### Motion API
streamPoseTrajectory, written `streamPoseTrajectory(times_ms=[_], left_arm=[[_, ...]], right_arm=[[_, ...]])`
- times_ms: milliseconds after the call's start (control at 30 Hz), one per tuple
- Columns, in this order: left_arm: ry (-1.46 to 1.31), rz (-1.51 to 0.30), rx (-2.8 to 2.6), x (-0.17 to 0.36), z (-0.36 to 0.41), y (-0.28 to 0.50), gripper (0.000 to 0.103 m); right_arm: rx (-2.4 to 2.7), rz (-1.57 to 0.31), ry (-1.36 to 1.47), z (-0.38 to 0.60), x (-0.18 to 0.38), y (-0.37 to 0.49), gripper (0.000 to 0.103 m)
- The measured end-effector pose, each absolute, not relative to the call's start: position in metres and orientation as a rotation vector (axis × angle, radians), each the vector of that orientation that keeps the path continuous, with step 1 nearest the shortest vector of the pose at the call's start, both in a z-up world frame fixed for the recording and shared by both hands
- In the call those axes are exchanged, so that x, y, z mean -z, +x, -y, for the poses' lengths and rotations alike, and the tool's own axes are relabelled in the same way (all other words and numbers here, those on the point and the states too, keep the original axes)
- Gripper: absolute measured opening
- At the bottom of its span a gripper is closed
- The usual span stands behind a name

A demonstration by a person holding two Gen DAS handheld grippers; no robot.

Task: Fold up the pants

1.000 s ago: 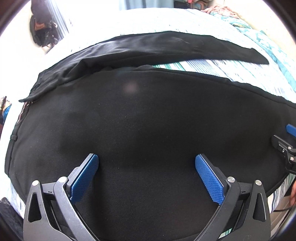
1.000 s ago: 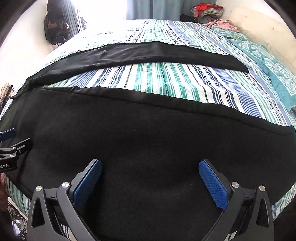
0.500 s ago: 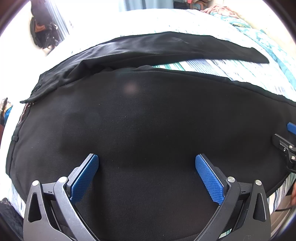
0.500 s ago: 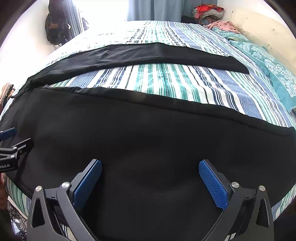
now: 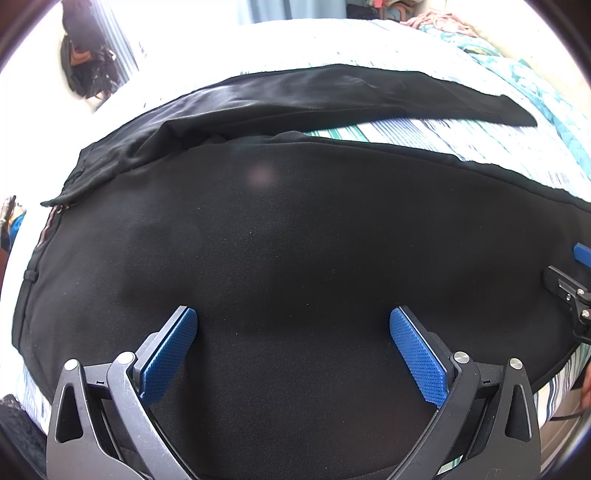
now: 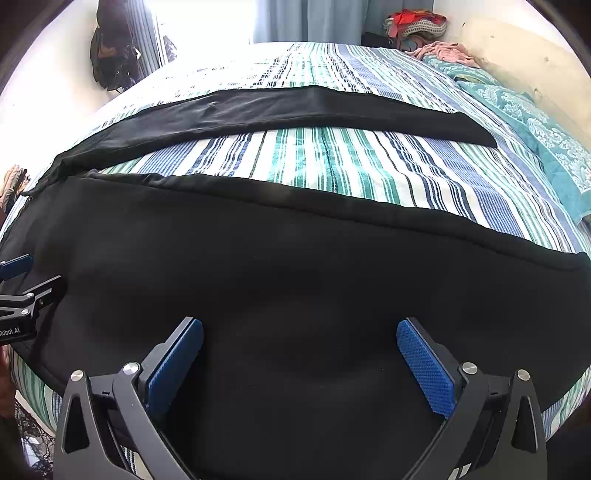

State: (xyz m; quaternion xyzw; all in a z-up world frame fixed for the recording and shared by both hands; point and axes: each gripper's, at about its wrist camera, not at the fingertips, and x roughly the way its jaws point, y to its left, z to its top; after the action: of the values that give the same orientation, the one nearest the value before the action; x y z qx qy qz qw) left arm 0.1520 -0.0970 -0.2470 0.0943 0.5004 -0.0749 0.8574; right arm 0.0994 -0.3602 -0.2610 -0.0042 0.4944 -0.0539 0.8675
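Note:
Black pants (image 5: 295, 229) lie spread flat on a striped bed, legs apart. The near leg (image 6: 295, 280) fills the front of both views; the far leg (image 6: 280, 110) stretches across the bed behind it. The waist end with a belt loop (image 5: 31, 275) is at the left of the left wrist view. My left gripper (image 5: 293, 328) is open just above the near leg, nothing between its blue pads. My right gripper (image 6: 300, 338) is open over the same leg further toward the hem (image 6: 580, 258). Each gripper shows at the other view's edge.
The striped bedsheet (image 6: 332, 158) shows between the two legs. A teal patterned cover (image 6: 546, 122) lies along the right side by the wall. Clothes are piled at the back right (image 6: 413, 22). A dark bag (image 6: 110, 55) hangs at the back left.
Both views have shifted only slightly; the right wrist view sits a little higher over the near leg. The pants lie as before and both grippers stay open.

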Motion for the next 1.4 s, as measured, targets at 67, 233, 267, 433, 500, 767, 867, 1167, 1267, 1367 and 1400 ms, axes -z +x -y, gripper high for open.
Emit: streamPoseTrajectory(times_ms=[67, 233, 267, 433, 500, 767, 867, 1167, 1267, 1367, 1400], left_arm=[[0.197, -1.052, 0.158, 0.247, 0.097, 0.152, 0.102], [0.19, -1.047, 0.169, 0.246, 0.095, 0.151, 0.103], [0.191, -1.044, 0.17, 0.246, 0.095, 0.151, 0.103], [0.193, -1.043, 0.167, 0.245, 0.096, 0.15, 0.103], [0.195, -1.039, 0.166, 0.245, 0.096, 0.149, 0.103], [0.19, -1.041, 0.162, 0.244, 0.095, 0.149, 0.103], [0.161, -1.073, 0.148, 0.238, 0.093, 0.15, 0.103], [0.042, -1.023, 0.048, 0.2, 0.066, 0.163, 0.103], [0.004, -0.995, -0.015, 0.192, 0.049, 0.176, 0.103], [-0.029, -0.983, -0.079, 0.193, 0.026, 0.181, 0.103], [-0.031, -0.984, -0.1, 0.195, 0.02, 0.182, 0.103]], right_arm=[[0.113, -1.035, -0.007, 0.361, 0.261, 0.099, 0.103], [0.129, -1.043, 0.005, 0.36, 0.26, 0.101, 0.103], [0.132, -1.04, 0.005, 0.36, 0.26, 0.1, 0.103], [0.136, -1.019, 0.001, 0.359, 0.26, 0.097, 0.103], [0.139, -1.015, 0.002, 0.359, 0.26, 0.097, 0.103], [0.141, -1.004, -0.001, 0.358, 0.26, 0.095, 0.103], [0.138, -1.006, 0.001, 0.358, 0.26, 0.095, 0.103], [0.089, -0.944, 0.077, 0.37, 0.23, 0.088, 0.103], [0.111, -0.861, 0.115, 0.381, 0.213, 0.083, 0.103], [0.189, -0.779, 0.176, 0.403, 0.198, 0.076, 0.103], [0.22, -0.766, 0.203, 0.412, 0.195, 0.075, 0.103]])
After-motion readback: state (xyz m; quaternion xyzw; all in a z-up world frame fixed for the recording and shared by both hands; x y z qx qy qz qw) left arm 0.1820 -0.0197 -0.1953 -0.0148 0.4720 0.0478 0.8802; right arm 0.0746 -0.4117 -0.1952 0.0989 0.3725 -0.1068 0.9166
